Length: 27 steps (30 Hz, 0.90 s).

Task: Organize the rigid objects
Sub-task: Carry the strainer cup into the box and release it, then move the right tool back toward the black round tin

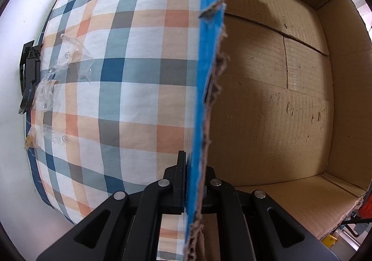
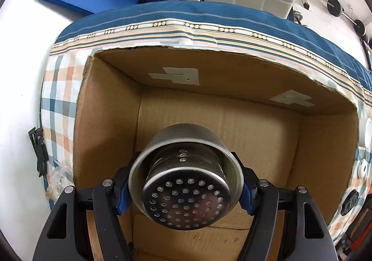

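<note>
Cardboard box [image 2: 325, 144] wall is pinched by closed left gripper [image 1: 189, 182]; right gripper [image 2: 186, 189] clamps metal strainer cup [image 2: 186, 200] above it.

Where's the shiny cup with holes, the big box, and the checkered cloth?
cup [image 2: 186, 200]: right wrist view, holed base.
box [image 2: 232, 126]: right wrist view, inner back wall.
cloth [image 1: 121, 75]: left wrist view, middle of the checks.

Both wrist views look steeply down, close, sharing cardboard box [image 1: 267, 98] [image 2: 223, 121] interior
</note>
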Available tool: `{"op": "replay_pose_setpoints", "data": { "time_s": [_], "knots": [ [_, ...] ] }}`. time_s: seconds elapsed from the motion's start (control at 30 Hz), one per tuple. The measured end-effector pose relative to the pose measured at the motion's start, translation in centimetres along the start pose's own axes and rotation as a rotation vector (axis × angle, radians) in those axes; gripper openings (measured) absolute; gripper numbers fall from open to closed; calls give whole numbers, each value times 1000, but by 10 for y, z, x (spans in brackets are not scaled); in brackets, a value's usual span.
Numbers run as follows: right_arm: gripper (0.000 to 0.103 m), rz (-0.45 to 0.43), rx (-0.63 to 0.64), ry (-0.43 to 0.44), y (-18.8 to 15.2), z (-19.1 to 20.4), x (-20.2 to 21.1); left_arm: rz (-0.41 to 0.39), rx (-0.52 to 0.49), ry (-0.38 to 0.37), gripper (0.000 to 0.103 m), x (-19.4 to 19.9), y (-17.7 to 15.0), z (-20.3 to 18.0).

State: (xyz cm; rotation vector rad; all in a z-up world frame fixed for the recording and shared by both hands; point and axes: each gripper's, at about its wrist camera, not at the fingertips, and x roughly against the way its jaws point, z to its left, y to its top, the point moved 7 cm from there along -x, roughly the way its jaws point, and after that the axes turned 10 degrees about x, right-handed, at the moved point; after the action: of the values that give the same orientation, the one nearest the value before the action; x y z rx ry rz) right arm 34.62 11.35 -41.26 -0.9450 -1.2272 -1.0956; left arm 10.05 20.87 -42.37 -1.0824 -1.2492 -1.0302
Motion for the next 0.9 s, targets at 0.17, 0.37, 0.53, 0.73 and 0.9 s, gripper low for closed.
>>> {"op": "replay_pose_setpoints", "data": {
  "time_s": [0.17, 0.37, 0.53, 0.73, 0.9],
  "knots": [
    [74, 28, -2, 13, 2, 2, -14, 1, 1, -3, 3, 0, 0, 1],
    [97, -20, 13, 17, 5, 0, 5, 6, 0, -4, 4, -3, -1, 2],
    [101, -32, 4, 6, 1, -1, 20, 6, -3, -2, 4, -4, -1, 1],
    [103, -50, -8, 6, -9, -13, 38, 2, -4, -1, 4, -5, -2, 0],
    [103, -147, 5, 65, -16, -19, 62, -2, -8, 3, 4, -5, -3, -1]
  ]
}}
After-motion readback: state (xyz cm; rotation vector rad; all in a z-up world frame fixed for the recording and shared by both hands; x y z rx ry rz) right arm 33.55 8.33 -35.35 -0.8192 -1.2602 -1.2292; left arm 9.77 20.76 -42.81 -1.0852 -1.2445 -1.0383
